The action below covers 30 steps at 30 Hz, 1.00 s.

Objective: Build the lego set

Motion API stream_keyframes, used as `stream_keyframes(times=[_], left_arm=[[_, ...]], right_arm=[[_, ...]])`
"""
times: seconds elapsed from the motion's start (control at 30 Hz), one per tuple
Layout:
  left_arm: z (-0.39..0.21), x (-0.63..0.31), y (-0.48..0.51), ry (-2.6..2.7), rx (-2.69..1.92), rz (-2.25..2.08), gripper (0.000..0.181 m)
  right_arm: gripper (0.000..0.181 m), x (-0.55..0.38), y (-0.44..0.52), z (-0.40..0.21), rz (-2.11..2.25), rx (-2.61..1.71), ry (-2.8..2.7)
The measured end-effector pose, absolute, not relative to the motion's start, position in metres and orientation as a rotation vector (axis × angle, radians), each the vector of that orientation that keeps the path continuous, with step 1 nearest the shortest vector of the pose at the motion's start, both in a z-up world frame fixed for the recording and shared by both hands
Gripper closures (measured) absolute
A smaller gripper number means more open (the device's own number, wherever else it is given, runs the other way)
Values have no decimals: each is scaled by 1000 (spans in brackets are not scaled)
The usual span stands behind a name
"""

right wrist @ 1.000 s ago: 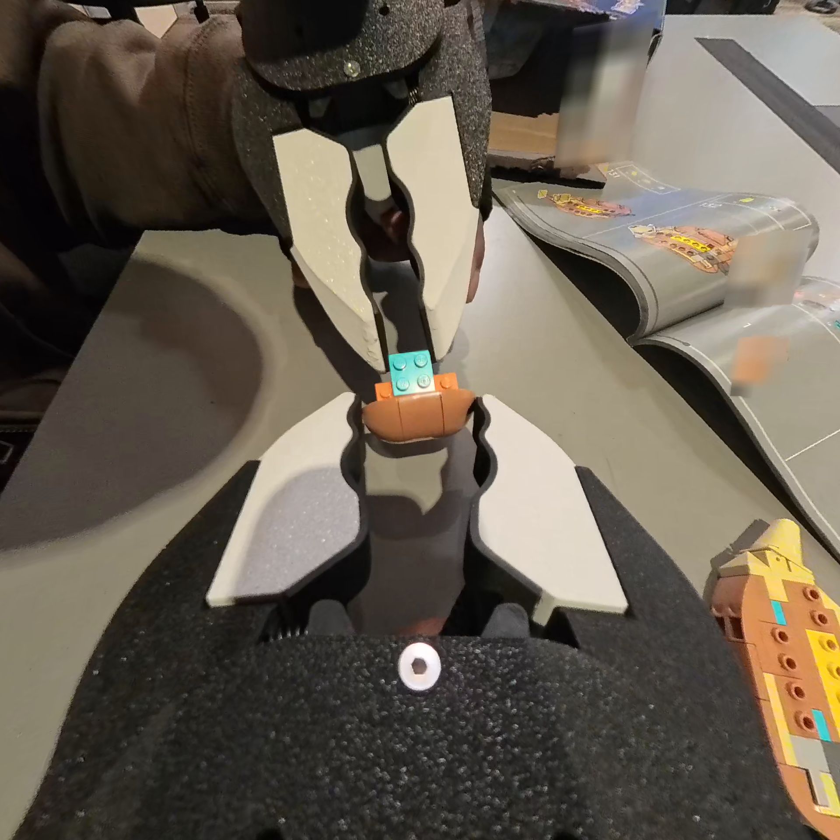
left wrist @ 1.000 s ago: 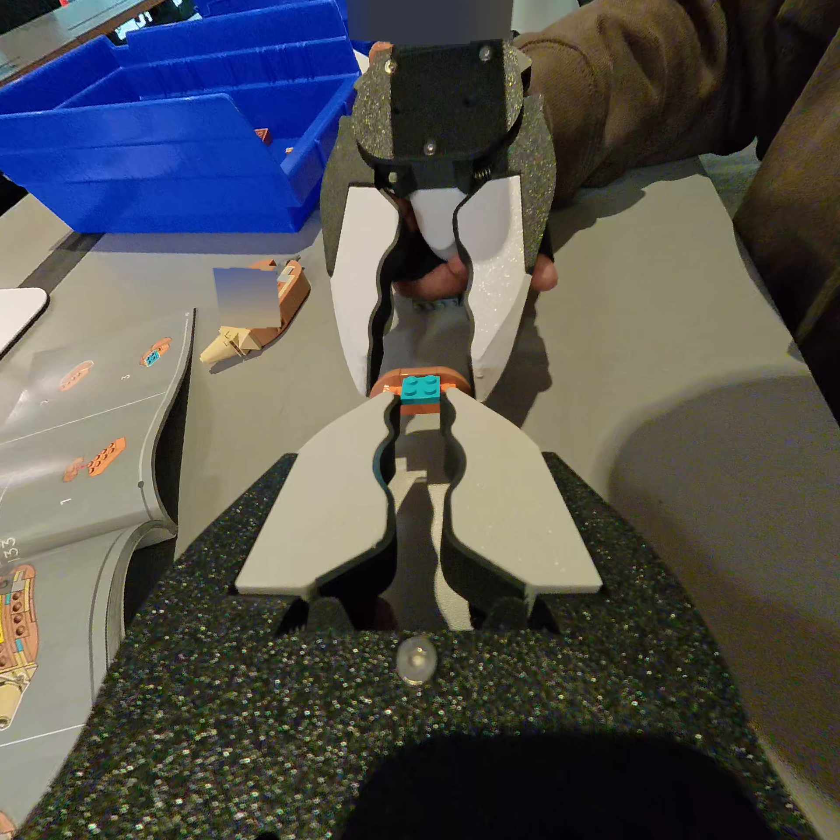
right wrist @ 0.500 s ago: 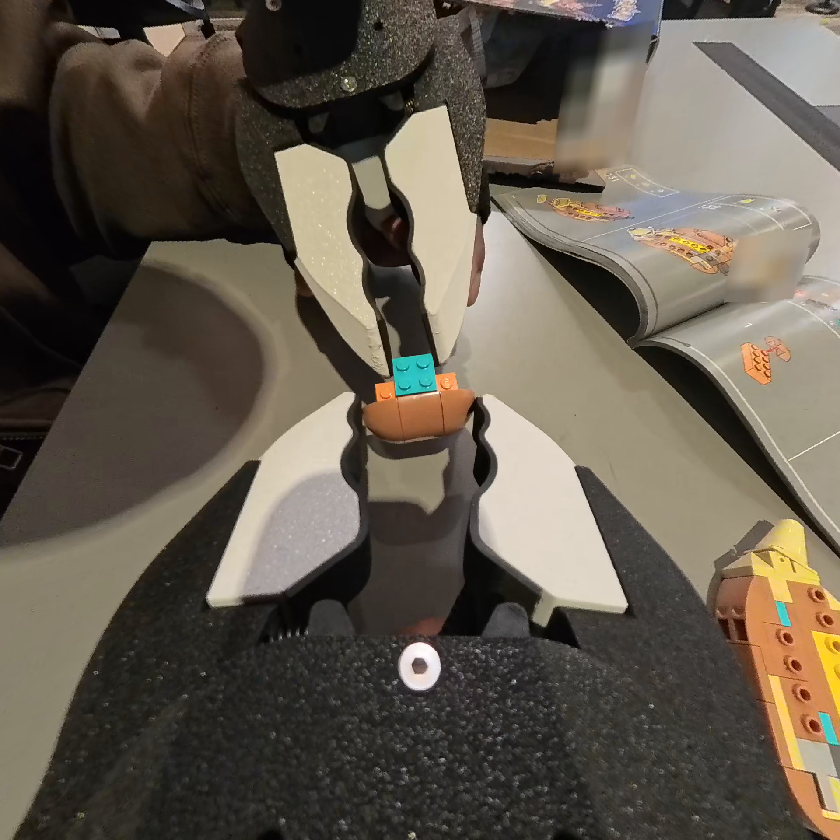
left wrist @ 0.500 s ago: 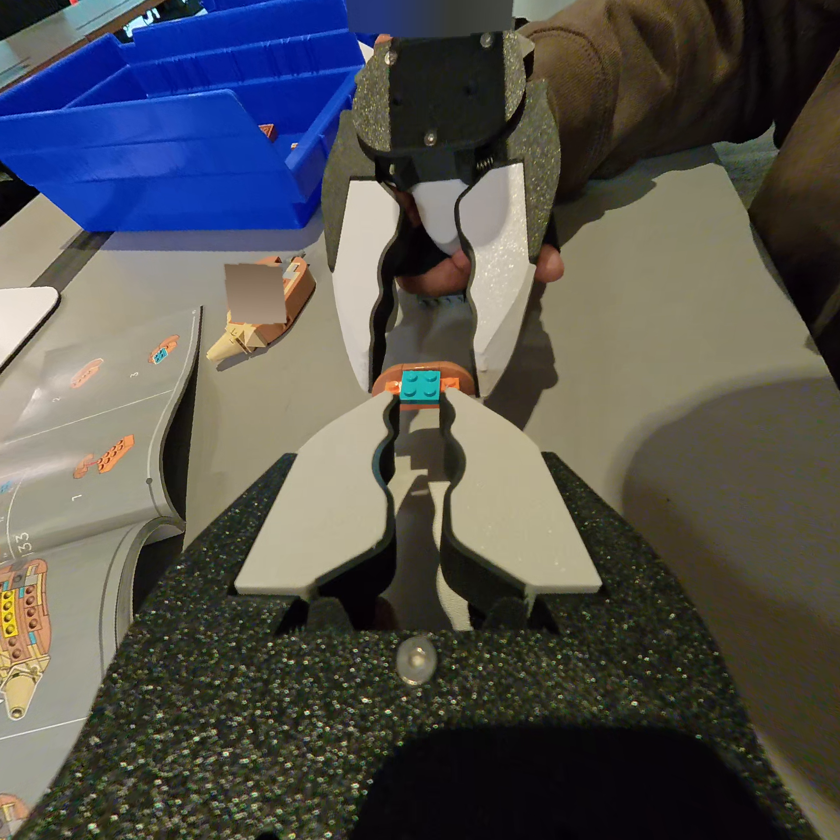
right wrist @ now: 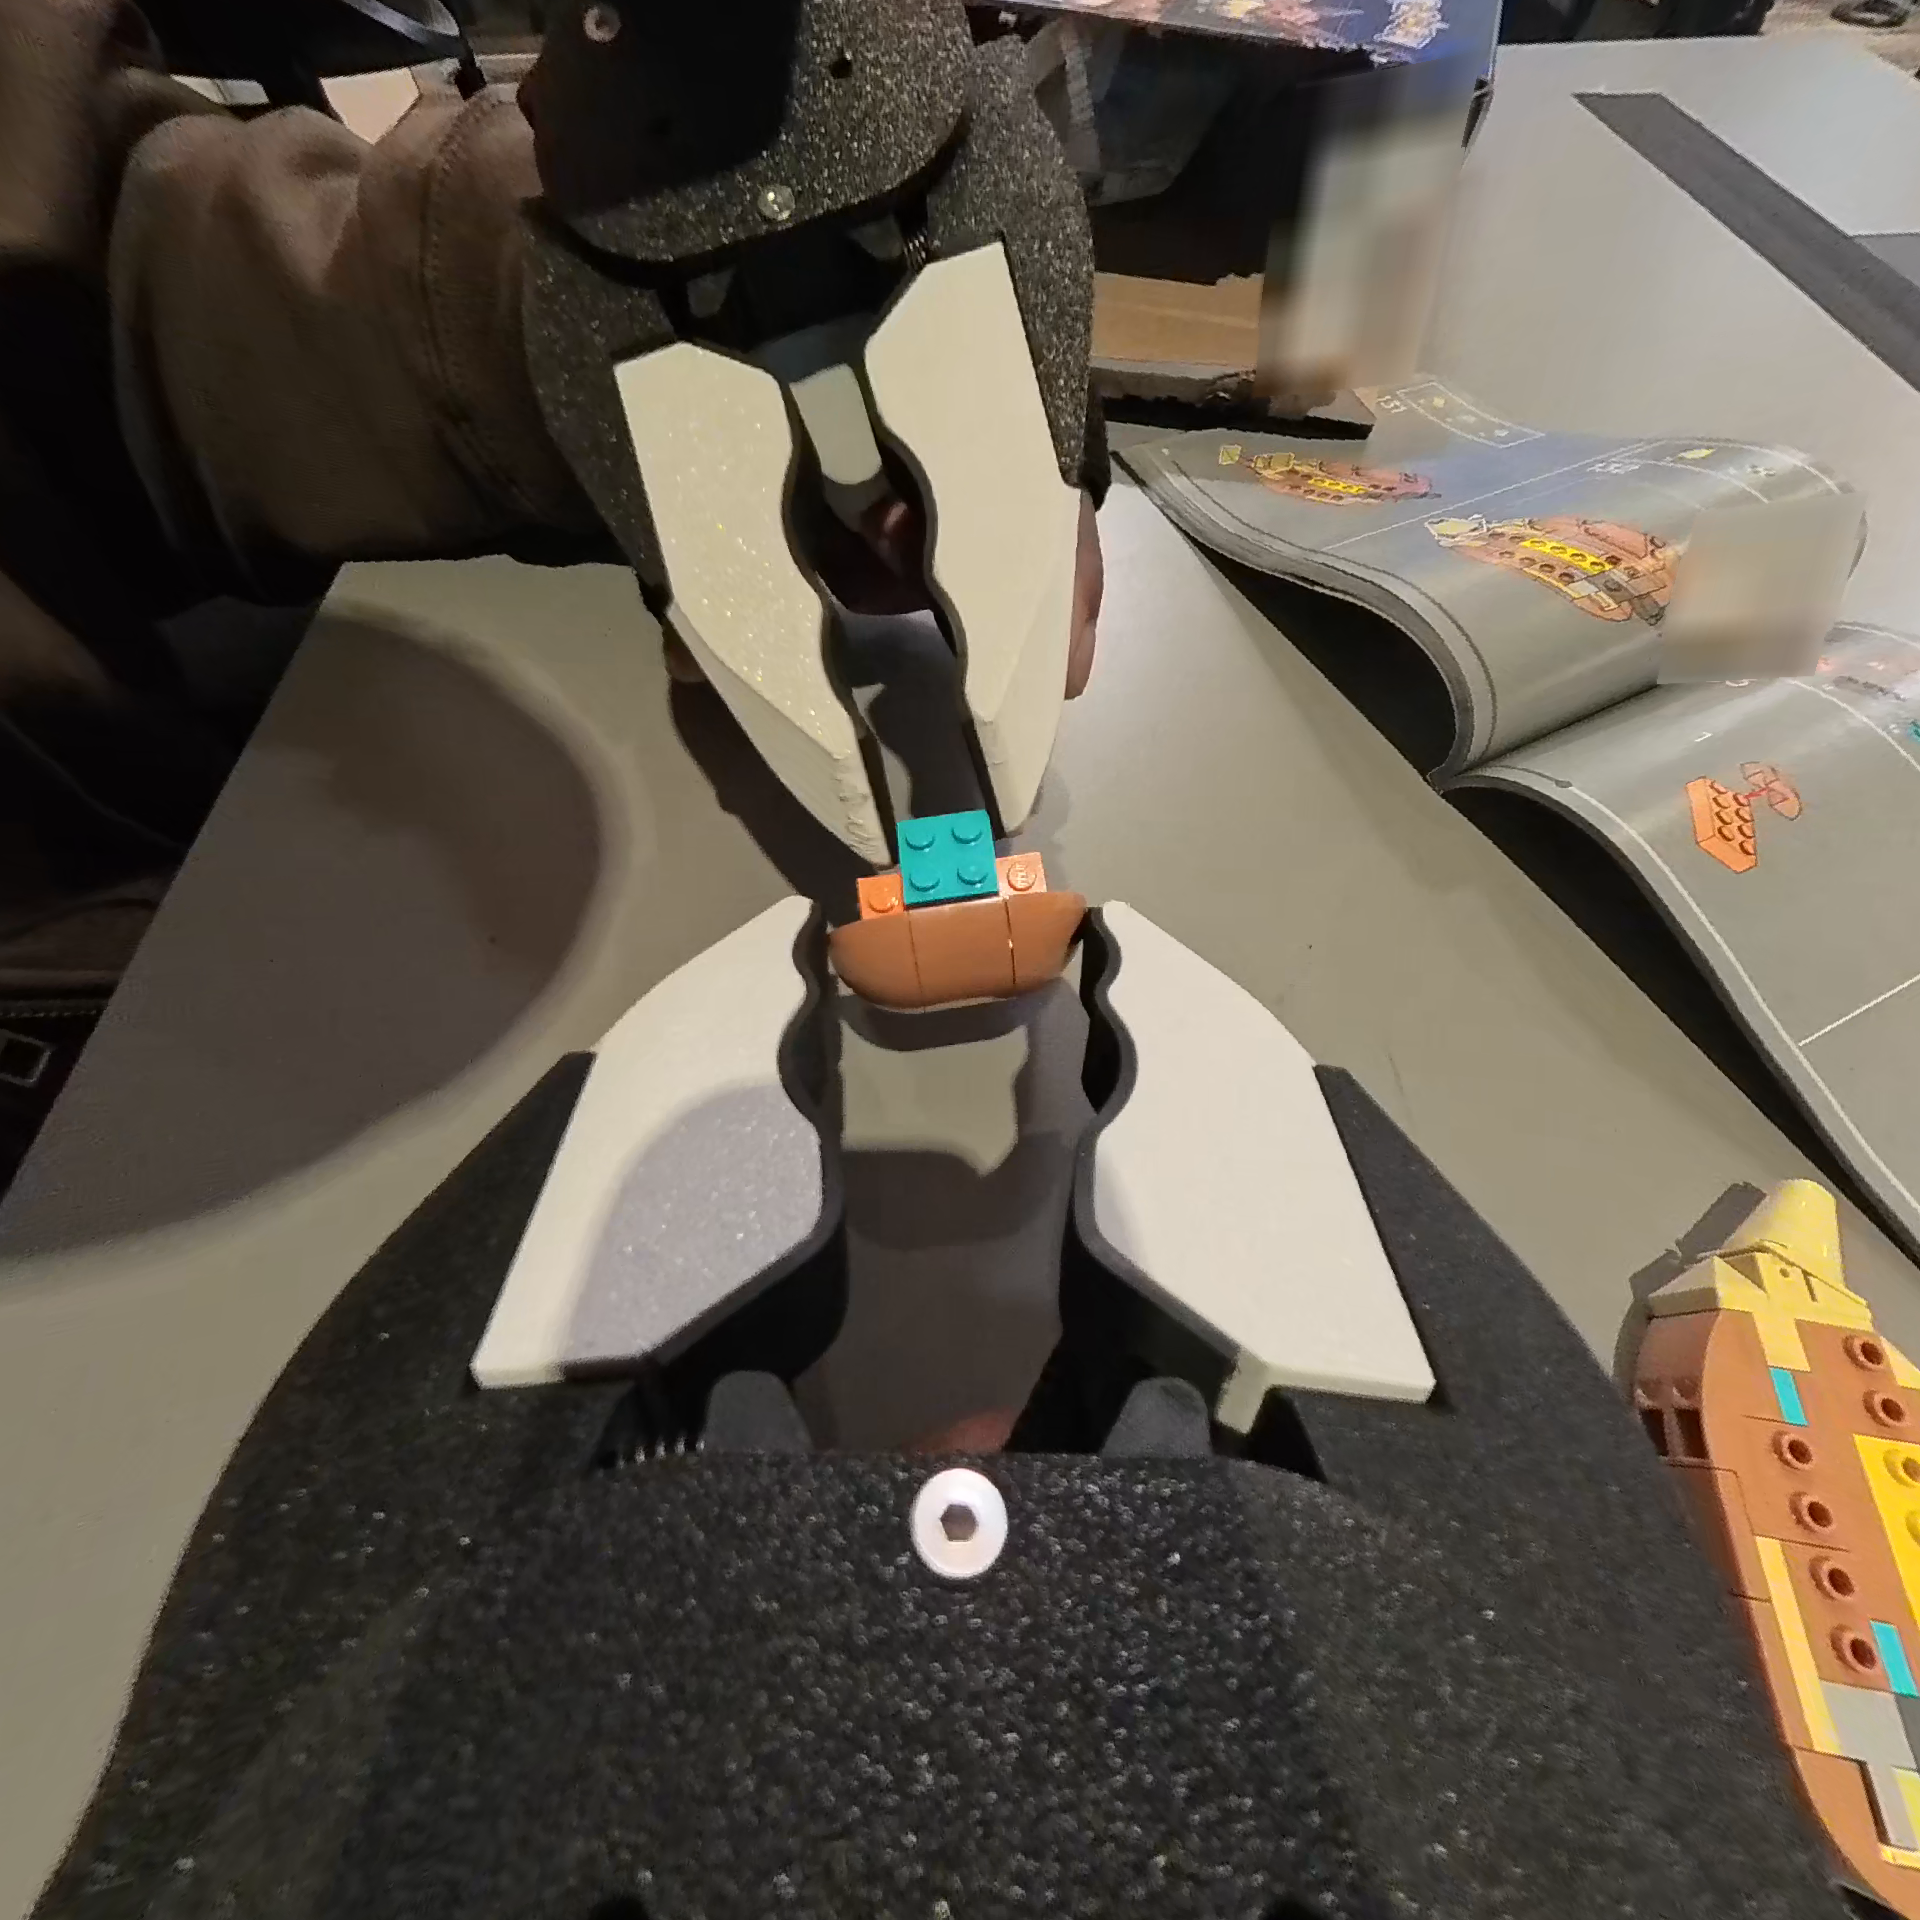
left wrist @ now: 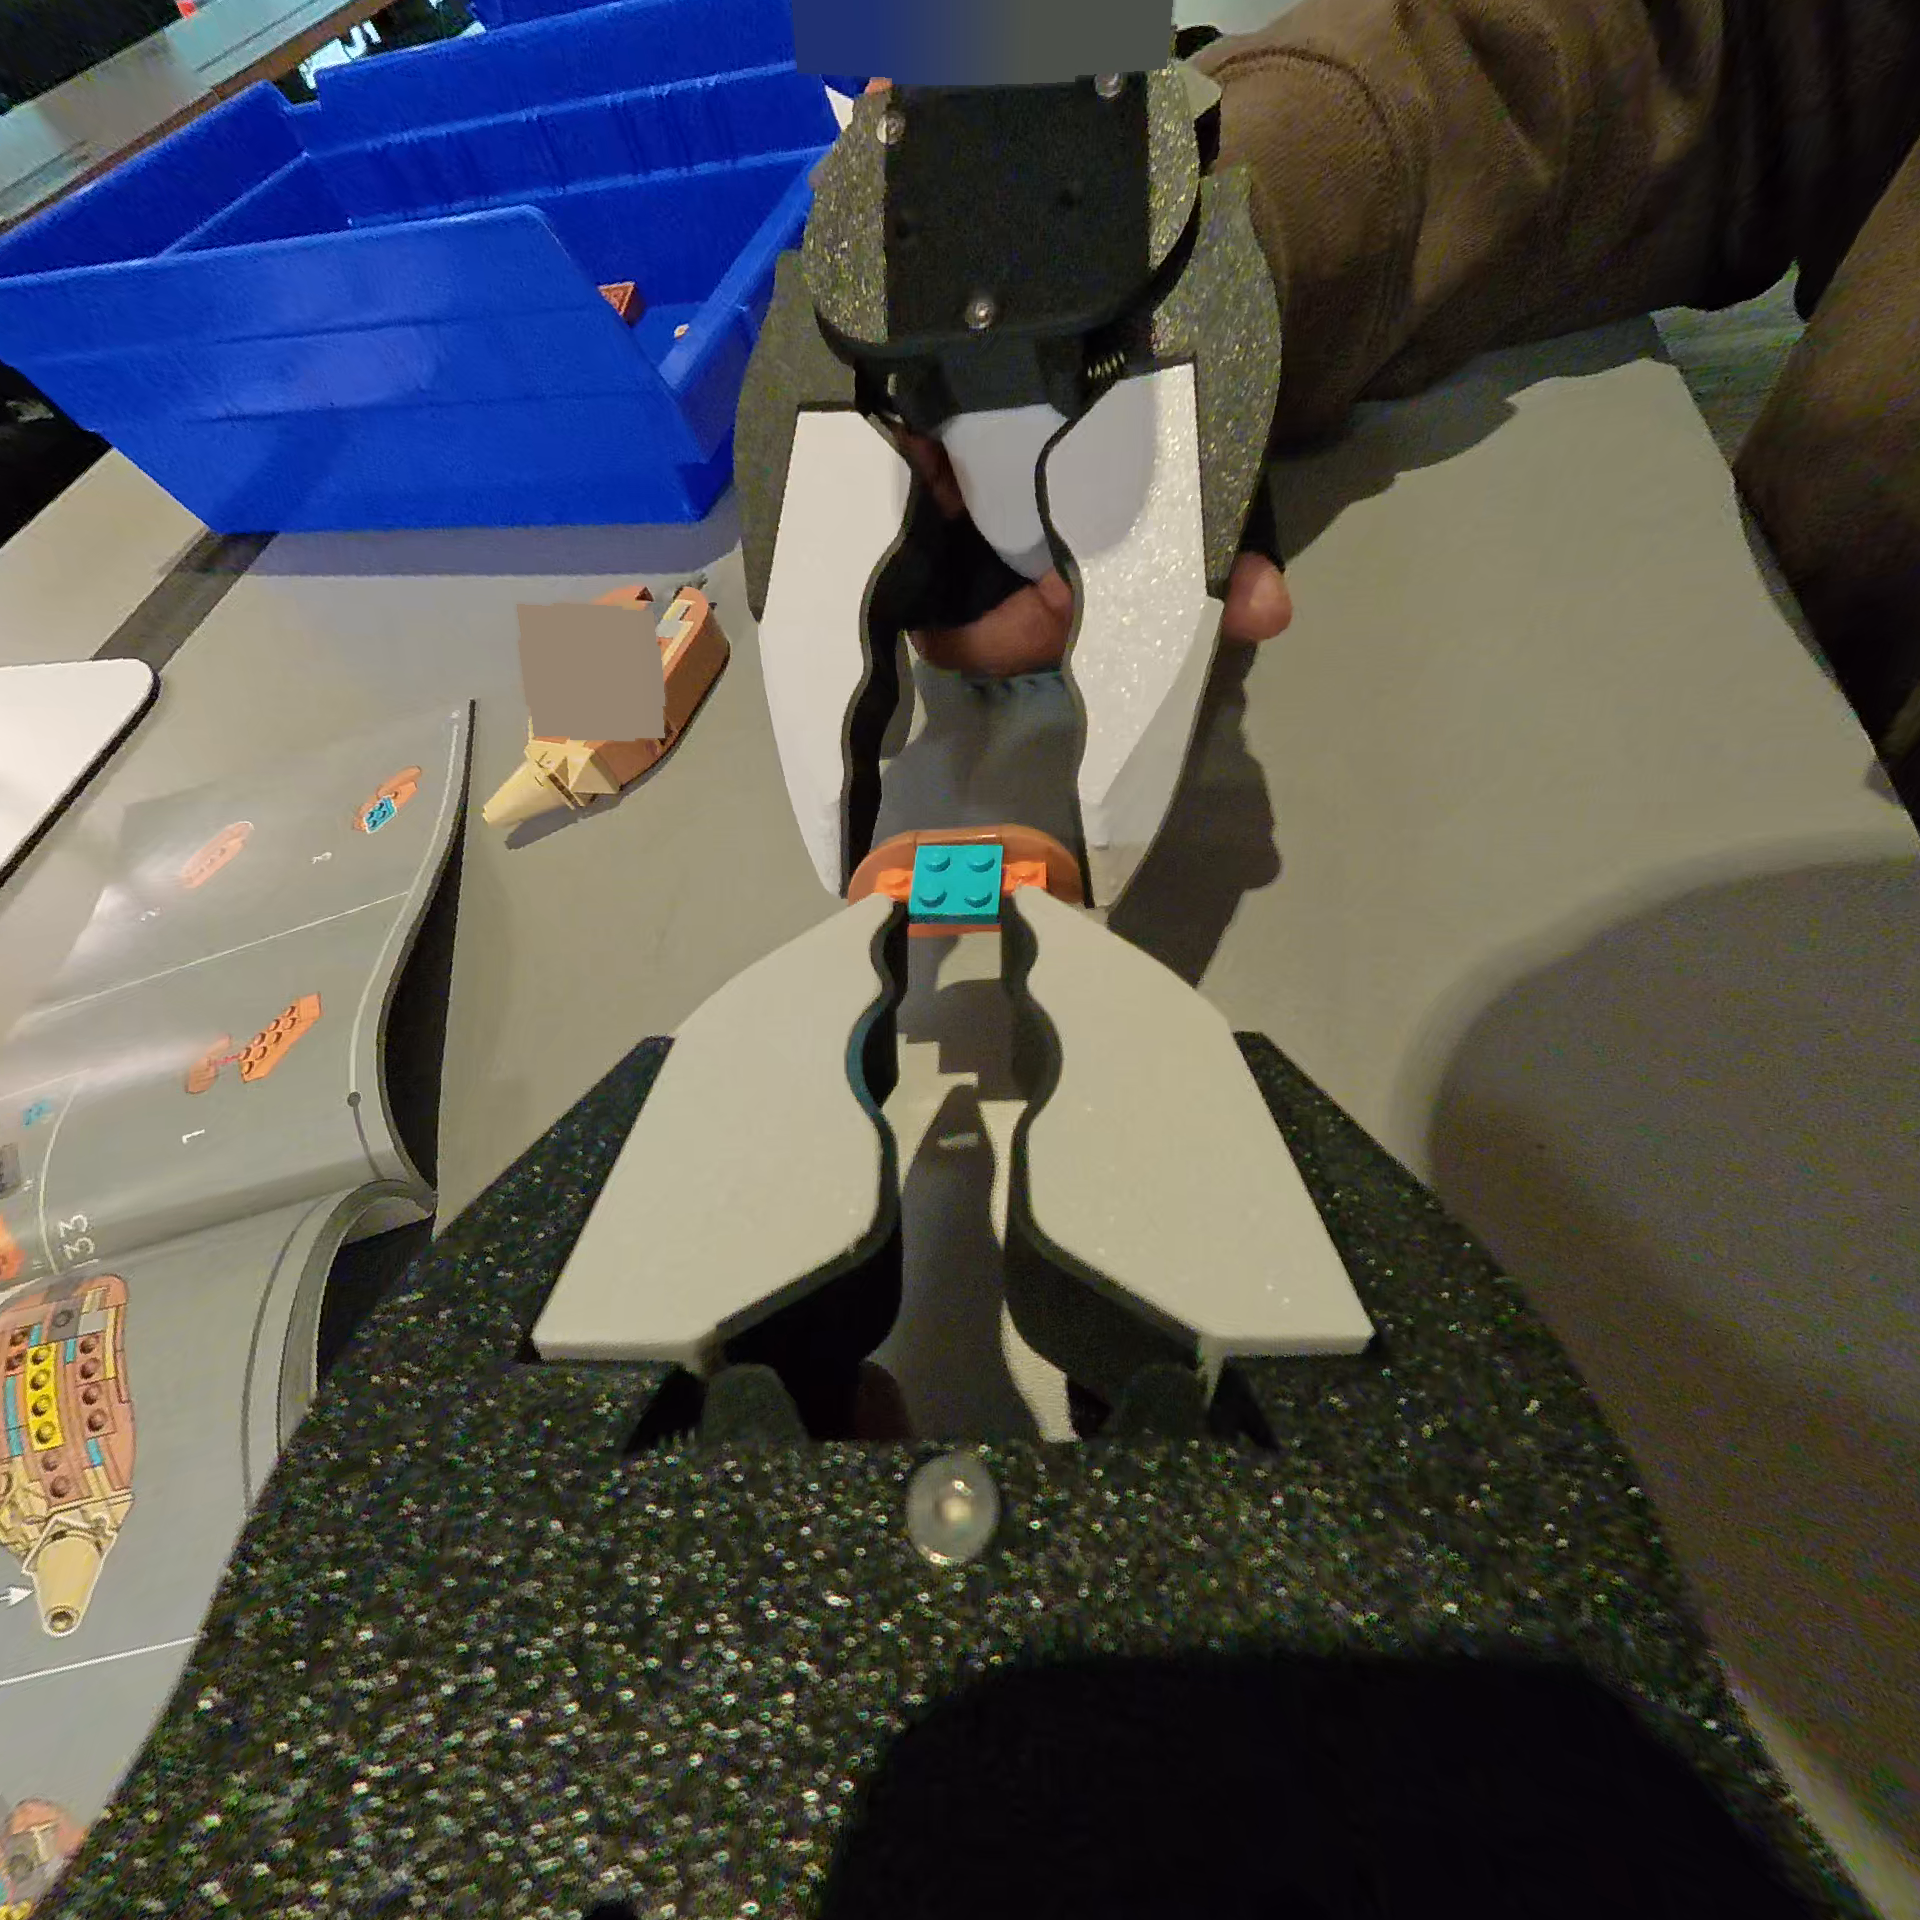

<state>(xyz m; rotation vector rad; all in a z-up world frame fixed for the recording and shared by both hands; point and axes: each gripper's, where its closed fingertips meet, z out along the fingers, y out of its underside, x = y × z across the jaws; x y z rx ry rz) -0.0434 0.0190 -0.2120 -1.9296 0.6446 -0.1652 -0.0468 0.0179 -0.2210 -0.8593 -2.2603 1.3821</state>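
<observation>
Two hand-held grippers meet nose to nose over a grey table [left wrist: 1558, 727], a small Lego piece pinched between them. In the right wrist view, at centre frame, the right gripper [right wrist: 956, 935] has its jaws clenched on the rounded brown hull [right wrist: 956, 951], one jaw at either end of the hull's long axis, which runs left to right across the frame. The left gripper [left wrist: 954, 914] comes in from the opposite side, its jaws closed on the teal plate [left wrist: 956, 881] that sits on the hull's orange plate [right wrist: 878, 896], studs up, with an orange stud showing at each side. In the left wrist view the teal plate lies dead ahead at the jaw tips, centre frame; whether it is fully pressed home cannot be told. Any seating push would likely run straight down onto the studs, with the right gripper bracing the hull. An open instruction booklet [left wrist: 229, 935] lies at left of that view, a part-built ship [left wrist: 623, 748] beyond it at upper left centre, and blue bins [left wrist: 364, 364] fill the upper left
</observation>
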Motion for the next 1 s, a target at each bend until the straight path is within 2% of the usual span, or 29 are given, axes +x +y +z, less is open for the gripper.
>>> stream_keyframes(times=[0.73,1.0], left_arm=[[-213,-46,19,630,-1941,-162,166],[-216,-72,7,570,-2031,-148,158]], right_arm=[[134,-46,18,-221,1381,-861,-2265],[134,-43,21,-226,1345,-885,-2302]])
